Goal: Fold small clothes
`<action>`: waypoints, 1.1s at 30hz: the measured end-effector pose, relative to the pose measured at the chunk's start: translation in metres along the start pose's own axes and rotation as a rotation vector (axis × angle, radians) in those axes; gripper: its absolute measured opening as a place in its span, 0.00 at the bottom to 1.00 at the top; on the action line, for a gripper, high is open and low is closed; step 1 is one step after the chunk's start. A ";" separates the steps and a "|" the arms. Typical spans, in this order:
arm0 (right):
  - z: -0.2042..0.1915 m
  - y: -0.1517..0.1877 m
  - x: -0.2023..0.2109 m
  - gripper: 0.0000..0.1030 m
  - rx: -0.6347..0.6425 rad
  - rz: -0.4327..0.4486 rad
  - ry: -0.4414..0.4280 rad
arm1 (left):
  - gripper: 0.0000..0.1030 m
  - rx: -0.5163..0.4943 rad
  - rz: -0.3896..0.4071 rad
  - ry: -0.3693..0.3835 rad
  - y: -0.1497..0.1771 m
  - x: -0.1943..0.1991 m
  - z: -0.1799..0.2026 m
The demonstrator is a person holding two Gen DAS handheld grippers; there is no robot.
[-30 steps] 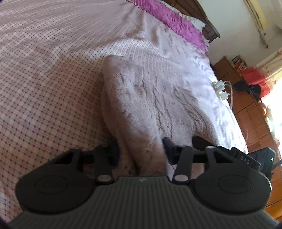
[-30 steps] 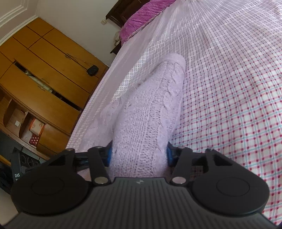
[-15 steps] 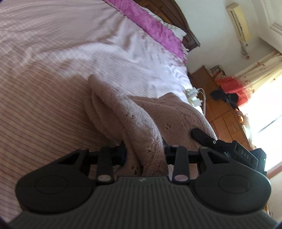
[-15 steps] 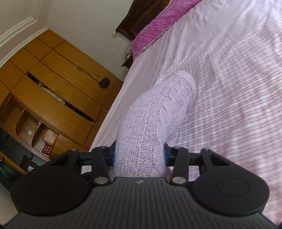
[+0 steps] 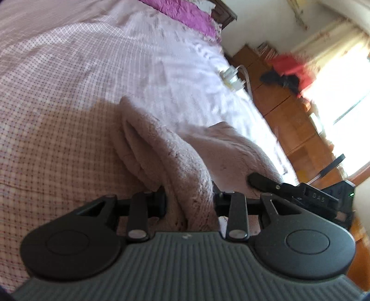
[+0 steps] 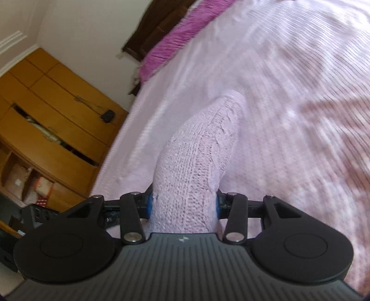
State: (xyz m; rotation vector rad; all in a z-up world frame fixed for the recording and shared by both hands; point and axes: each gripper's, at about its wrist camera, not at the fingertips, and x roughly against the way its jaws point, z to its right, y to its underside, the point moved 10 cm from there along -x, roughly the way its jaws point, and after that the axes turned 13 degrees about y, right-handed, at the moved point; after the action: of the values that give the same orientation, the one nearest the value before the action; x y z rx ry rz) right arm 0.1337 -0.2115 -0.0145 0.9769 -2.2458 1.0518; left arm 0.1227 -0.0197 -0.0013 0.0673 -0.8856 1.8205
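Left gripper point(image 5: 189, 200) was clamped on a bunched fold of the pale pink knit garment point(image 5: 161, 148); its jaws had just been closing, knit pinched between them. The fabric ran off toward 11 o'clock in stacked folds and lay on the checked bedsheet point(image 5: 53, 99). The other gripper's black finger poked in at 3 o'clock, against the knit. Right gripper point(image 6: 183, 203) was likewise gripping a thick roll of the same knit, blue pads pressed into both sides, the roll sloping away toward 1 o'clock onto the sheet. Further off: white plug and cable point(image 5: 232, 77) at 1 o'clock on the bed edge, purple pillow point(image 5: 185, 16) at 12, wooden cabinets point(image 6: 46, 120) at 9 in the right view. Frames blurred.
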 end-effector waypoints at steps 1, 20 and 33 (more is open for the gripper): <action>0.007 0.006 -0.004 0.48 -0.010 -0.008 0.009 | 0.36 -0.004 -0.007 -0.015 0.003 -0.002 -0.004; 0.008 0.059 0.023 0.64 0.098 0.094 0.109 | 0.42 -0.113 -0.020 -0.175 0.037 0.031 -0.012; 0.000 0.089 0.090 0.86 0.287 0.252 0.247 | 0.66 -0.215 0.060 -0.331 0.057 0.068 0.018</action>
State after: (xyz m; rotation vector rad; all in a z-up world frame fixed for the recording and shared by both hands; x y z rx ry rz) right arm 0.0090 -0.2072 0.0042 0.6358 -2.0864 1.5485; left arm 0.0392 0.0136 0.0113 0.2120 -1.3239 1.7874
